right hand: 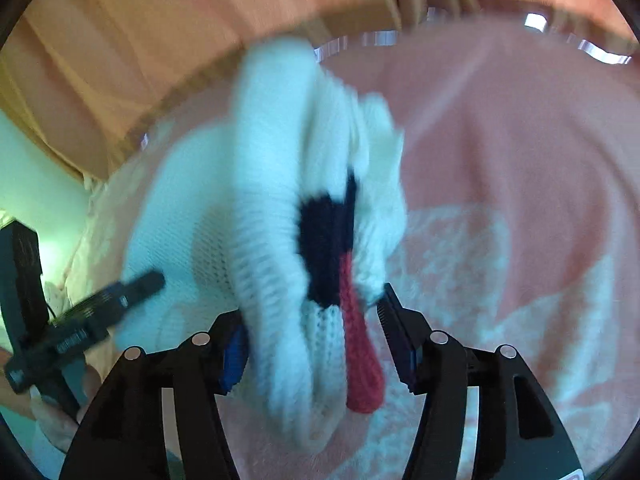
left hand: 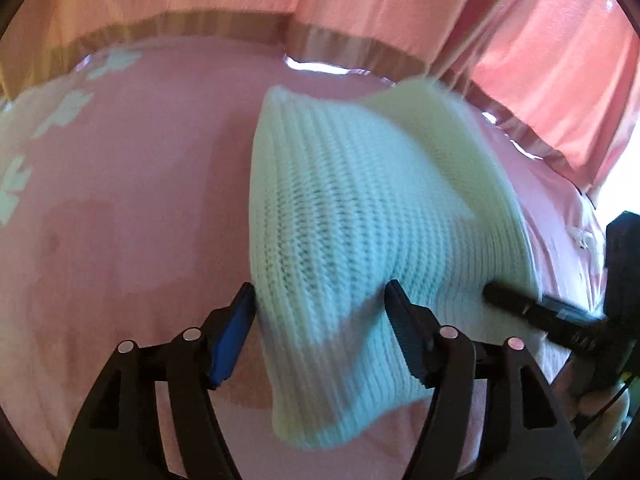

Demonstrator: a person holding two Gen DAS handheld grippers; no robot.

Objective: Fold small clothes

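Left wrist view: my left hand-held gripper (left hand: pixel 320 312) grips a fold of the white knit garment (left hand: pixel 360 208), lifted above the pink bedspread (left hand: pixel 120 200).

Right wrist view, blurred: my right hand-held gripper (right hand: pixel 312 320) clamps the garment's bunched edge with its navy patch (right hand: pixel 324 240) and red strip (right hand: pixel 360 360).

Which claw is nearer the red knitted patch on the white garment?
Right. The right claw straddles the white knitted garment exactly where the red knitted patch hangs. The left claw straddles a plain white stretch, with no red in its view.
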